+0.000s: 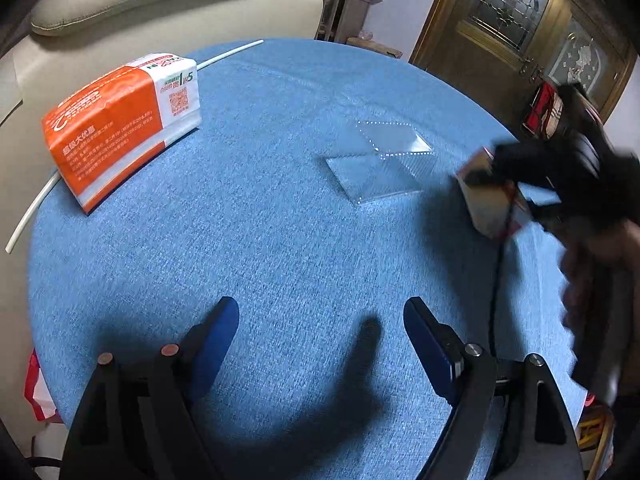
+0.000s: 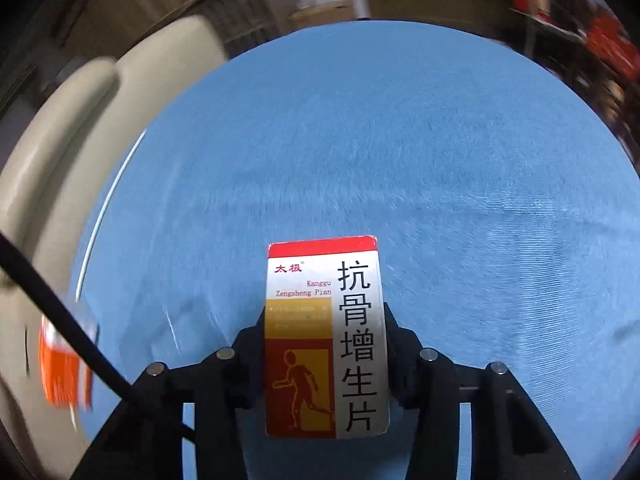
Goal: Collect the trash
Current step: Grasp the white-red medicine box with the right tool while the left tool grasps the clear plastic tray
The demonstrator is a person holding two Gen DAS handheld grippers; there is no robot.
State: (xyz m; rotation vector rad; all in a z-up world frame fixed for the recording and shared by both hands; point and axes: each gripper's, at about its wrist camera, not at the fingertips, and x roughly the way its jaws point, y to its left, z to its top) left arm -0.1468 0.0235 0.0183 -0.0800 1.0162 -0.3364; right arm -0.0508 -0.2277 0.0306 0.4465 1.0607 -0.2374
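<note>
Two grippers are mine, one in each hand, both over the round blue desk [image 1: 280,220]. My right gripper [image 2: 326,344] has its jaws clamped on a medicine box [image 2: 326,336], red and yellow with a white strip of black characters; the box stands lengthwise between the jaws, its red-topped end pointing away from me. From the left wrist view that same box [image 1: 490,200] shows blurred near the desk's right edge, held in the dark right gripper [image 1: 520,196]. My left gripper [image 1: 320,320] has its blue-padded jaws spread wide with nothing between them, just bare blue desk. A clear plastic sheet [image 1: 380,160] lies flat on the desk, between the medicine box and an orange-and-white tissue pack [image 1: 120,124]. That tissue pack rests on the desk's far left side, beside a thin white tube [image 1: 32,212] along the rim. A cream leather chair [image 1: 140,0] stands just behind the desk.
</note>
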